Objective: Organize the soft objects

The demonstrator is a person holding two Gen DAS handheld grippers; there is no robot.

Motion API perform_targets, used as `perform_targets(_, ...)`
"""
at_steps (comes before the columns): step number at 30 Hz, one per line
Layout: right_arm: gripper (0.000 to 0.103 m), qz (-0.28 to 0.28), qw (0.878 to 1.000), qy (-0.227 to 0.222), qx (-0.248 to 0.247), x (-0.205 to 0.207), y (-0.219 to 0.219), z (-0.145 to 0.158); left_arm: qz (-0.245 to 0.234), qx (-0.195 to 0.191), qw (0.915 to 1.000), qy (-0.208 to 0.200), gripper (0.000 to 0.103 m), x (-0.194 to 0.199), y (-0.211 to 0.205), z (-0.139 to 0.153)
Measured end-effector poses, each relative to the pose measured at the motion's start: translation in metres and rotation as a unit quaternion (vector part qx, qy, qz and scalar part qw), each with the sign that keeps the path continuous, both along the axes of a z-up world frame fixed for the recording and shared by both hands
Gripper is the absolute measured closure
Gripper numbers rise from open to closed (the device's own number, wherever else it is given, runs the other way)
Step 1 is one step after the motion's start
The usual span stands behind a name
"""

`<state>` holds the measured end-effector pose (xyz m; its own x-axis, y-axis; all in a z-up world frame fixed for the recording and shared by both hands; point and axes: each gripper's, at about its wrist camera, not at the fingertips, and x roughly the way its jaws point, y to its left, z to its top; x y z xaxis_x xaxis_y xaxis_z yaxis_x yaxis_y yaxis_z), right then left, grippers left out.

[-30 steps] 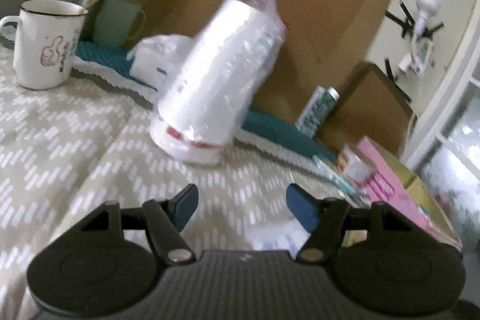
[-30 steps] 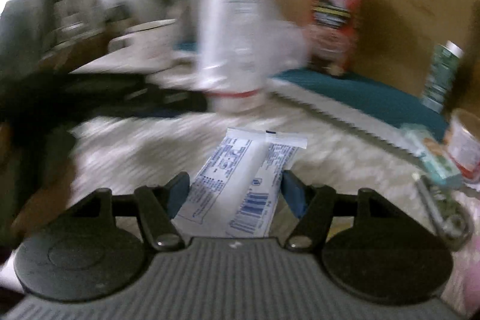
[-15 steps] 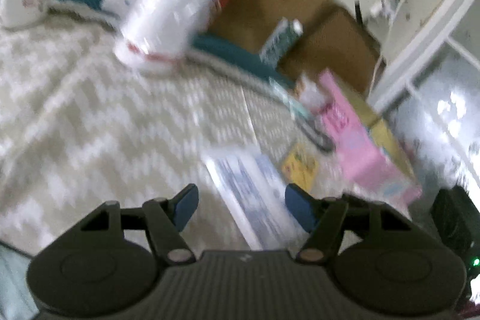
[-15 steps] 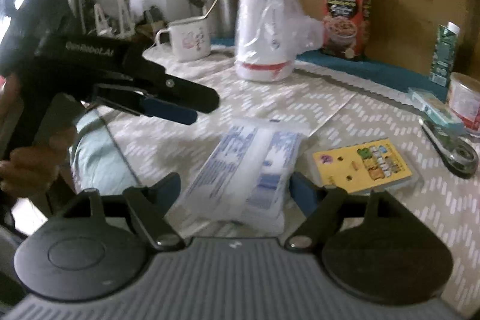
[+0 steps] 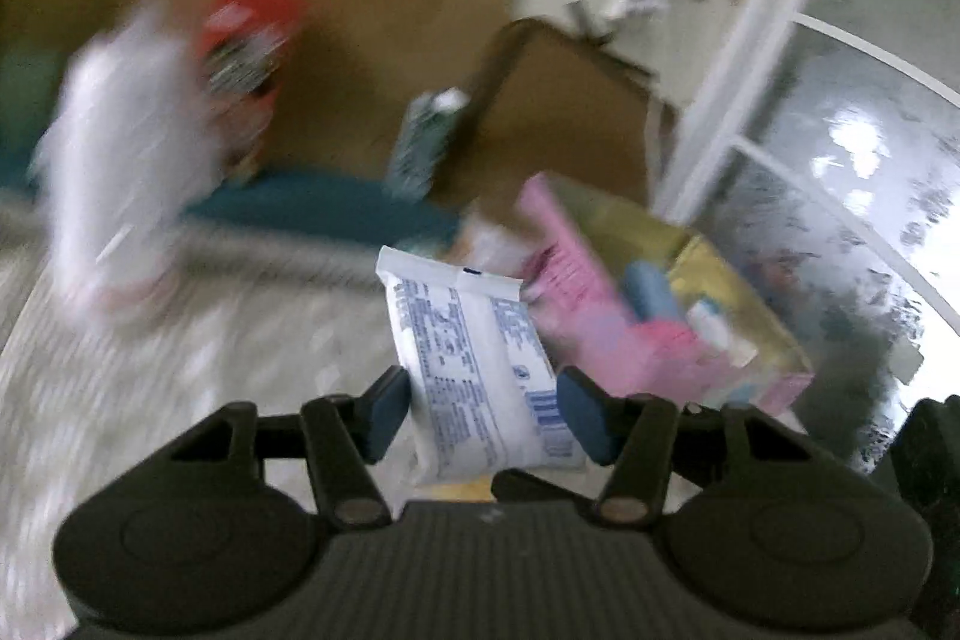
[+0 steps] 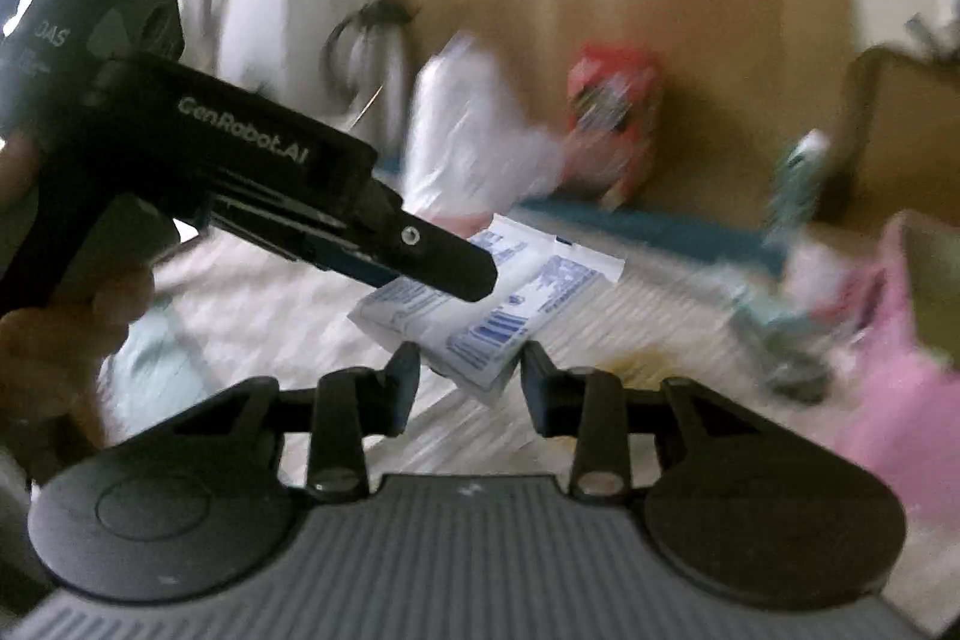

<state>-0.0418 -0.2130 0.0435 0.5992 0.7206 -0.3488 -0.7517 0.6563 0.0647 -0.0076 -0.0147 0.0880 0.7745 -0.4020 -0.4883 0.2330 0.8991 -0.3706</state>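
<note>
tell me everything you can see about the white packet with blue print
The packet is a soft, flat plastic pouch, white with blue text and a barcode near one end, its far end a crimped seal. It is lifted off the patterned cloth between the pads of the left gripper, whose jaws are closing. Its lower corner reaches between the right gripper fingers, also closing; whether they touch it is unclear. A pink box stands behind it.

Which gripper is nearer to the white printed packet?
Left. The left gripper, jaws closing, has the white packet between its fingers, held up. The right gripper, jaws also closing, sits just behind the packet's lower corner and does not press on it.
</note>
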Motion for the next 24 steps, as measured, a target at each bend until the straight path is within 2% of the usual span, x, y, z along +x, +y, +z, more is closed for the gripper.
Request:
perform_targets(5, 0.063, -0.100, 0.994, -0.047, 0.018, 0.017, -0.046, 0.018, -0.081, 0.029, 0.9949, -0.053, 0.049, 0.049, -0.070, 0.031)
perform_targets(9, 0.063, -0.171, 0.984, -0.033, 0.020, 0.042, -0.091, 0.021, -0.127, 0.041, 0.9898, -0.050, 0.049, 0.096, -0.124, 0.028)
perform_targets(12, 0.063, -0.203, 0.979, 0.001, 0.016, 0.071, -0.116, 0.017, -0.132, 0.046, 0.9896, -0.036, 0.047, 0.130, -0.155, 0.015)
perform_targets(14, 0.062, -0.214, 0.976, 0.029, 0.009, 0.094, -0.126, 0.012, -0.120, 0.060, 0.9904, -0.031, 0.042, 0.149, -0.169, 0.002)
perform_targets(16, 0.061, -0.241, 0.970, 0.028, -0.011, 0.119, -0.125, 0.005, -0.107, 0.083, 0.9906, -0.021, 0.042, 0.167, -0.184, -0.007)
perform_targets(18, 0.058, -0.292, 0.955, 0.023, -0.047, 0.142, -0.121, -0.003, -0.098, 0.089, 0.9911, -0.015, 0.043, 0.169, -0.186, -0.010)
perform_targets(21, 0.058, -0.297, 0.954, 0.038, -0.006, 0.143, -0.135, -0.005, -0.103, 0.075, 0.9914, -0.033, 0.043, 0.150, -0.168, -0.005)
perform_targets(24, 0.059, -0.306, 0.951, 0.024, 0.021, 0.126, -0.141, -0.004, -0.085, 0.060, 0.9934, -0.049, 0.042, 0.130, -0.135, 0.000)
